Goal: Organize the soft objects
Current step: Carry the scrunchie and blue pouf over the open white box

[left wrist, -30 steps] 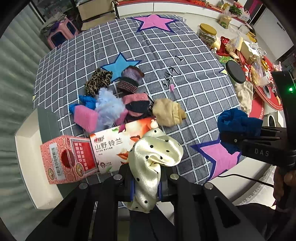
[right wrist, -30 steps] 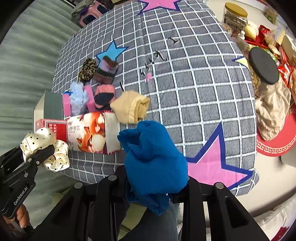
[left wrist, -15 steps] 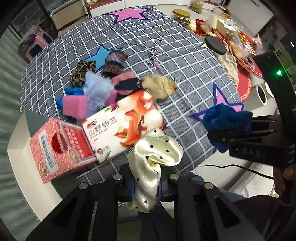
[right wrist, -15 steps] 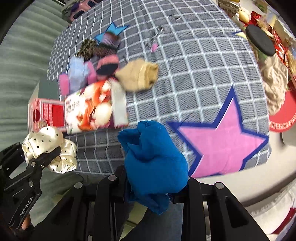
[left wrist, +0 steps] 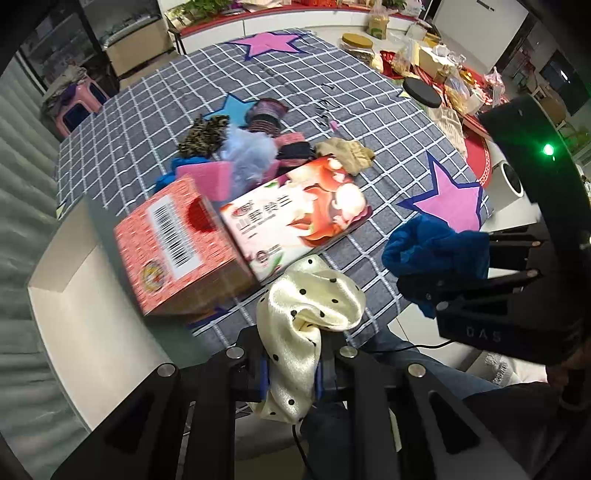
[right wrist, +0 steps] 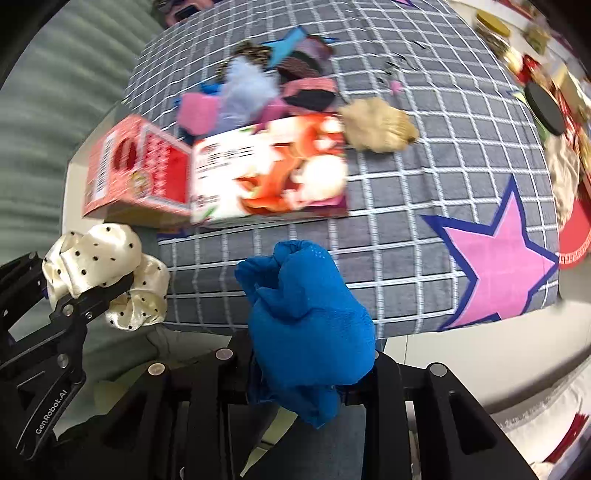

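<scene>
Grey checked tablecloth (left wrist: 369, 110) with stars, pink stool (left wrist: 79, 107) (far left), white counter (left wrist: 258, 26) behind

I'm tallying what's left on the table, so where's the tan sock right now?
The tan sock lies on the checked cloth, at the white carton's far right corner.

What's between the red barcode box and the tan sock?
The white flower-print box lies between the red barcode box and the tan sock, touching the red one. Clearest in the right wrist view.

Both grippers point steeply down, side by side: the left gripper (left wrist: 290, 369) and right gripper (right wrist: 310, 363) each have fingers clamped on something soft.
</scene>
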Tool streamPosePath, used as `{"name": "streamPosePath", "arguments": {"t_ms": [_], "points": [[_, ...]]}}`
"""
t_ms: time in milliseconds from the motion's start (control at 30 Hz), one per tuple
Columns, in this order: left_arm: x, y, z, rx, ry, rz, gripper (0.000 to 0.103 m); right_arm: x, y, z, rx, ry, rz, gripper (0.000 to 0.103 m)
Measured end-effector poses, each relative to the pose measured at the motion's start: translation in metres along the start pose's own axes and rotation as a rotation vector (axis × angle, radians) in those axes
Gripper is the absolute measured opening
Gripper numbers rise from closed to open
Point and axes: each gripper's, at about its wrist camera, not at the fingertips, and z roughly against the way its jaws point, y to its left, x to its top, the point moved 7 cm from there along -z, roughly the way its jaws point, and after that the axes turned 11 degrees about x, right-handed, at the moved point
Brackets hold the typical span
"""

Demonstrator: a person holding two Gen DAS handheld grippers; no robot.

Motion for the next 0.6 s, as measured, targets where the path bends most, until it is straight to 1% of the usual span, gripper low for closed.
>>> {"name": "streamPosePath", "arguments": {"t_ms": [300, 600], "points": [[-0.028, 0.043, 0.013, 0.014, -0.040, 0.085, 0.019, -0.006, 0.046, -0.013, -0.017, -0.006, 0.084, 0.031], [-0.053, 0.080, 0.019, 0.039, -0.049, 0.172, 0.019, -0.004, 0.081, -0.019, -0.030, -0.014, 0.151, 0.031]]}}
